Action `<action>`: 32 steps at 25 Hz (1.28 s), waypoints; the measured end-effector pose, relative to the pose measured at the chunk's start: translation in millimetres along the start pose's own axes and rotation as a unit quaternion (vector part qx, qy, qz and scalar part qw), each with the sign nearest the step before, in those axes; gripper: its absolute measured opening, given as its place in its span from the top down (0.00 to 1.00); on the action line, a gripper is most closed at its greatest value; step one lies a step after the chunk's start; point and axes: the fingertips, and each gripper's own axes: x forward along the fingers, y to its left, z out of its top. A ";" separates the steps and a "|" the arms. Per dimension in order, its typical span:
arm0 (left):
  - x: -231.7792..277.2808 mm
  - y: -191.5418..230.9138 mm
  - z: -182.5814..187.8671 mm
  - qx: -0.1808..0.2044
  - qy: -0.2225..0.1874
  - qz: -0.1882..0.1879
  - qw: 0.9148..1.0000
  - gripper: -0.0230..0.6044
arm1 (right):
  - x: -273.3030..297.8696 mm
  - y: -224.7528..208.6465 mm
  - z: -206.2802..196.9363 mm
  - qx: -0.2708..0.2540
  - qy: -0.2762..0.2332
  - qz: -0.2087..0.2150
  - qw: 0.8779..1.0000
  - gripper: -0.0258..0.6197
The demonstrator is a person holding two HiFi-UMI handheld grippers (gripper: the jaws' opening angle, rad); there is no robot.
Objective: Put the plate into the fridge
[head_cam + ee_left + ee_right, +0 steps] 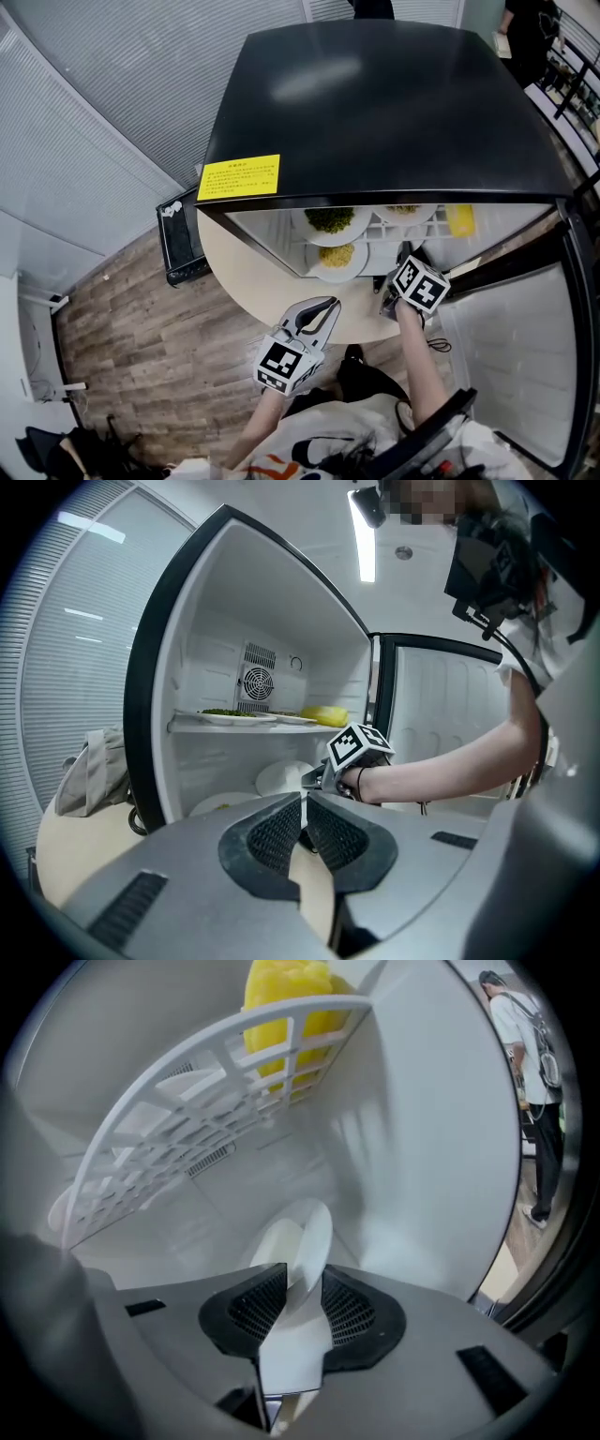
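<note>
**Plate sitting between parted jaws inside the fridge**

Right gripper (pixel 302 1283) is reaching deep into the fridge (pixel 394 103), its jaws standing partly apart. The white plate (pixel 302 1237) is lying between the pads, which are not clamping it. The plate is sitting in the fridge's lower compartment, under the wire shelf (pixel 206 1119), near the fridge's back wall. A yellow food item (pixel 281 997) is resting on that shelf.

The person's right forearm (pixel 450 761) is stretching out nearly straight into the fridge opening, wrist level. The left gripper (pixel 305 808) is hanging back outside the fridge, in front of its opening. Its jaws are closed together with nothing between them, and it is pointing toward the fridge interior. The left arm is bending close to the body.

A plate of green food (pixel 330 221) is sitting on the fridge's shelf. A round beige table (pixel 234 272) is standing in front of the fridge.
</note>
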 end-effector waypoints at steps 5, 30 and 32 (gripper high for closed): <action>-0.8 -6.8 -1.7 0.004 0.003 -0.004 1.000 0.92 | 8.1 -9.7 -3.8 -0.092 0.023 -0.018 0.995 0.70; -18.4 -23.8 0.3 0.018 -0.002 -0.012 1.000 0.92 | -44.4 29.7 -8.2 -0.097 0.010 0.047 0.994 0.66; -22.8 -24.3 1.5 0.019 -0.005 -0.011 1.000 0.92 | -54.0 35.7 -8.1 -0.090 0.002 0.055 0.994 0.71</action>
